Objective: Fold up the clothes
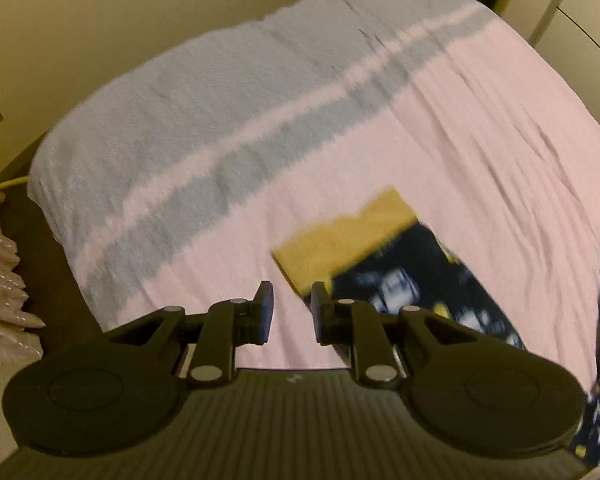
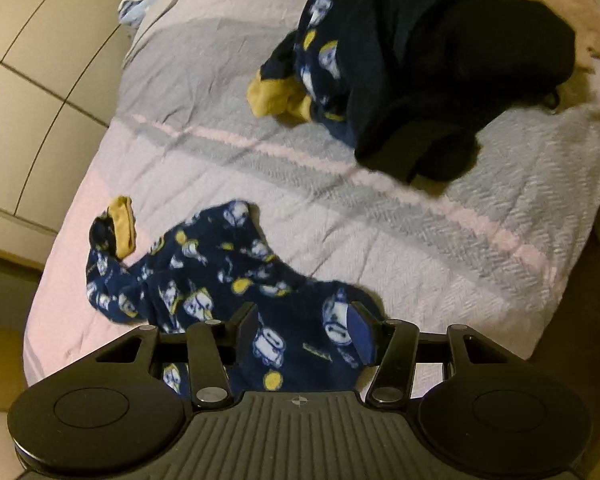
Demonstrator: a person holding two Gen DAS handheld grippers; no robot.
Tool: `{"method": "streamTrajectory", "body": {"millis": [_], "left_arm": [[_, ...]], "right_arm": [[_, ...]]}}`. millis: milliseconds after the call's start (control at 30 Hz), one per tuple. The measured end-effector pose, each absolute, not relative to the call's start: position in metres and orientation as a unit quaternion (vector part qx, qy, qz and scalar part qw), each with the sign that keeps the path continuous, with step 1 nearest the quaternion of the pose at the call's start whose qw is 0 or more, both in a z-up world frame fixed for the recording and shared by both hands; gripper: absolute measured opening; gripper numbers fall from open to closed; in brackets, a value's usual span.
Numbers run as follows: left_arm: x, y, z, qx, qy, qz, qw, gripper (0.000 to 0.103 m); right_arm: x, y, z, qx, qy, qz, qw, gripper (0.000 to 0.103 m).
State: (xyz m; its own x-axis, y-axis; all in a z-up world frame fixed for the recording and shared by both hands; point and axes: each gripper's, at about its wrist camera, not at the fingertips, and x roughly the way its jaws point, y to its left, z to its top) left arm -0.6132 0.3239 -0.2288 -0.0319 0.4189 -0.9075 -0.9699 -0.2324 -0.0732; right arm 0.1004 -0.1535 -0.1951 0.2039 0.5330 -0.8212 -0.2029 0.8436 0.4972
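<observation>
A: On the far left of the left wrist view, what sits beside the bed?

B: A pale pleated curtain hangs by the floor. Right of it lies the bedspread, grey-blue at its far end, crossed by 1 pink stripe and 1 grey band, pink nearer the camera.

A: And the left gripper?

B: It points down over the pink cloth. Its 2 fingers stand a narrow gap apart, with only bedspread showing between them; nothing is pinched. Just right of its right finger lies the mustard cuff of the printed pyjama piece, flat on the bedspread. The picture is blurred there.

A: In the right wrist view, starting again from the left?

B: Cupboard doors line the left edge. Next comes the pyjama piece, navy fleece with white and yellow figures, lying crumpled across the near part of the bed, 1 cuff turned up at its left end.

A: The right gripper?

B: Its fingers are spread wide, with the near end of the garment between them. The pads do not press it.

A: Further right?

B: A dark clothes pile rests at the far right of the bed, well apart from the pyjama piece.
</observation>
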Motion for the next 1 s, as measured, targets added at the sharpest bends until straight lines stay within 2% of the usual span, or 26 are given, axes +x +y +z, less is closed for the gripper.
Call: {"method": "streamTrajectory", "body": {"millis": [233, 333, 500, 633, 700, 767, 833, 867, 900, 933, 1000], "left_arm": [[-0.595, 0.29, -0.256, -0.437, 0.348, 0.625, 0.545, 0.018], [-0.593, 0.286, -0.272, -0.443, 0.345, 0.621, 0.546, 0.024], [-0.601, 0.29, -0.304, -0.478, 0.291, 0.624, 0.546, 0.029], [-0.606, 0.316, -0.333, -0.506, 0.238, 0.631, 0.539, 0.033], [-0.606, 0.332, -0.349, -0.514, 0.221, 0.632, 0.536, 0.041], [-0.602, 0.35, -0.369, -0.507, 0.234, 0.642, 0.525, 0.037], [-0.6, 0.363, -0.385, -0.494, 0.251, 0.65, 0.521, 0.008], [-0.598, 0.368, -0.39, -0.488, 0.258, 0.651, 0.521, 0.002], [-0.597, 0.371, -0.389, -0.482, 0.264, 0.65, 0.525, 0.002], [-0.596, 0.371, -0.384, -0.472, 0.269, 0.652, 0.529, 0.001], [-0.596, 0.366, -0.362, -0.444, 0.268, 0.654, 0.551, 0.002]], "right_arm": [[0.08, -0.15, -0.258, 0.085, 0.62, 0.254, 0.738, 0.053], [0.079, -0.154, -0.288, 0.117, 0.633, 0.244, 0.725, 0.053], [0.071, -0.168, -0.329, 0.228, 0.627, 0.221, 0.711, 0.053], [0.061, -0.171, -0.347, 0.29, 0.616, 0.211, 0.701, 0.065], [0.058, -0.167, -0.352, 0.303, 0.604, 0.213, 0.705, 0.066], [0.058, -0.161, -0.359, 0.302, 0.595, 0.21, 0.714, 0.066], [0.06, -0.154, -0.367, 0.291, 0.59, 0.202, 0.726, 0.065], [0.061, -0.152, -0.369, 0.281, 0.587, 0.2, 0.732, 0.061], [0.063, -0.15, -0.368, 0.267, 0.587, 0.197, 0.739, 0.02], [0.064, -0.147, -0.366, 0.252, 0.587, 0.194, 0.745, 0.002], [0.066, -0.148, -0.35, 0.235, 0.576, 0.204, 0.756, 0.001]]}}
